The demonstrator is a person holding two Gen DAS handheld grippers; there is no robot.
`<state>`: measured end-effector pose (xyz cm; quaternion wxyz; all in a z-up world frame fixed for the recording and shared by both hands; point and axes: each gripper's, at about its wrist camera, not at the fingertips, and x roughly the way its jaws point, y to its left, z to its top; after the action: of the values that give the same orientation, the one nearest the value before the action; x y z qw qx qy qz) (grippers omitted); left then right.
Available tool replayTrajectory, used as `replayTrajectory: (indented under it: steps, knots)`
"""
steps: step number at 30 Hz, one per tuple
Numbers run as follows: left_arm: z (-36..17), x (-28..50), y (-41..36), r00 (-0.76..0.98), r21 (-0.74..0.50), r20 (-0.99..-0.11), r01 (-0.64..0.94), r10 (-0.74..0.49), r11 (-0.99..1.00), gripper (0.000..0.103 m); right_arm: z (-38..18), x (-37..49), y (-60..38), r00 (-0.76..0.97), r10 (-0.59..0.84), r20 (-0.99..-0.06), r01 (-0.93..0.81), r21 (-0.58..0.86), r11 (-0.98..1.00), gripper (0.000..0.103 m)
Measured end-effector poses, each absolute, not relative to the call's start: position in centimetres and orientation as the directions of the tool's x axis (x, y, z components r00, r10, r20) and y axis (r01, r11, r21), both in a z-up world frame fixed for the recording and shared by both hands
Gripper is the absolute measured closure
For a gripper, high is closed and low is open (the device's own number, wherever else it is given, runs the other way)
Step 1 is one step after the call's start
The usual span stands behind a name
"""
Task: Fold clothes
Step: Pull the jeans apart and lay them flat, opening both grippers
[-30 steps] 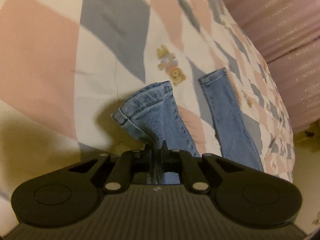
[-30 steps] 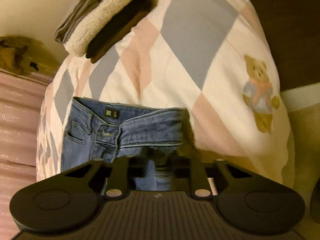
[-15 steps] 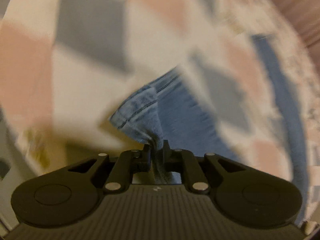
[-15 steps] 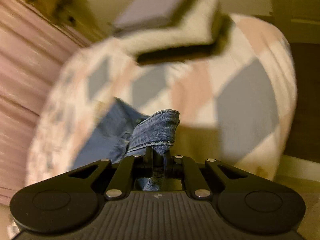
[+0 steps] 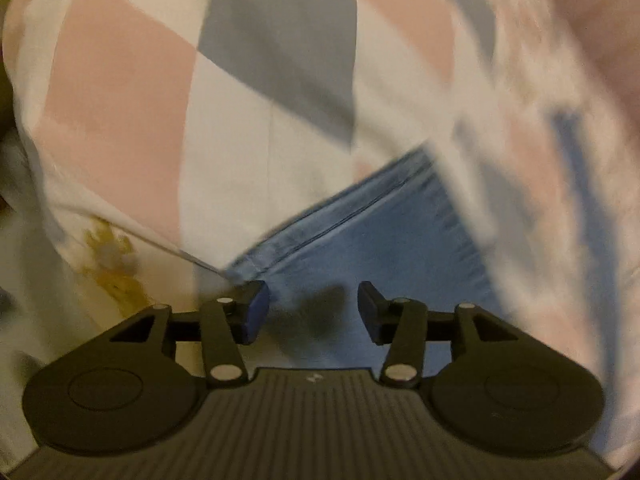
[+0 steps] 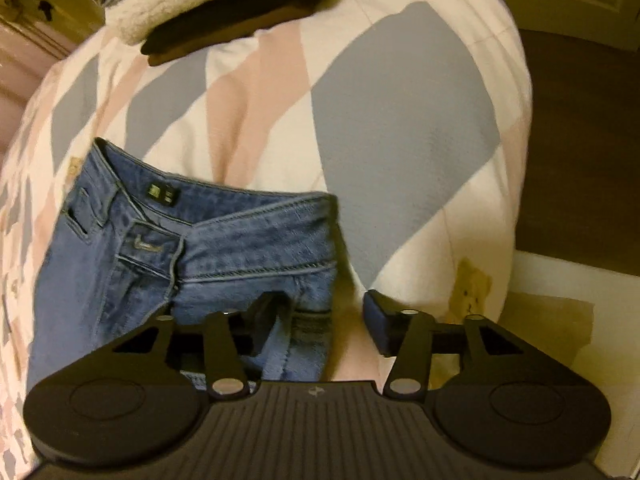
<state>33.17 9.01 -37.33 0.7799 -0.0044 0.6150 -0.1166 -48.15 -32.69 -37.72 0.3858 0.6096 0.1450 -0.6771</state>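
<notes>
- left gripper [image 5: 312,312]: jaws wide apart, empty, jeans [image 5: 380,248] leg just ahead
- right gripper [image 6: 320,320]: spread, empty, waistband [image 6: 256,232] ahead-left
- regrip seams squarely, keep edges aligned

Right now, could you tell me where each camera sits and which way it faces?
Left wrist: on the left gripper, looking down its open fingers at a jeans leg on the quilt.
Right wrist: on the right gripper, open, facing the jeans waistband and folded pile.
Shared: same jeans, same quilt; no hand shows.
</notes>
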Motion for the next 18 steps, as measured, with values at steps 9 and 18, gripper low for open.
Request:
replayTrajectory:
  steps: [9, 18]
  knots:
    - [-31.3, 31.3, 5.9, 0.37, 0.036, -0.926, 0.27, -0.07, 0.962, 0.061, -31.5, -46.5, -32.4, -0.153, -0.373, -0.915, 0.827, 0.088, -0.555, 0.035]
    - [-37.6, 22.8, -1.8, 0.217, 0.139, -0.976, 0.563, 0.017, 0.814, 0.046, -36.8, -41.8, -33.1, -0.047, -0.246, -0.968, 0.973, 0.011, -0.23, 0.034]
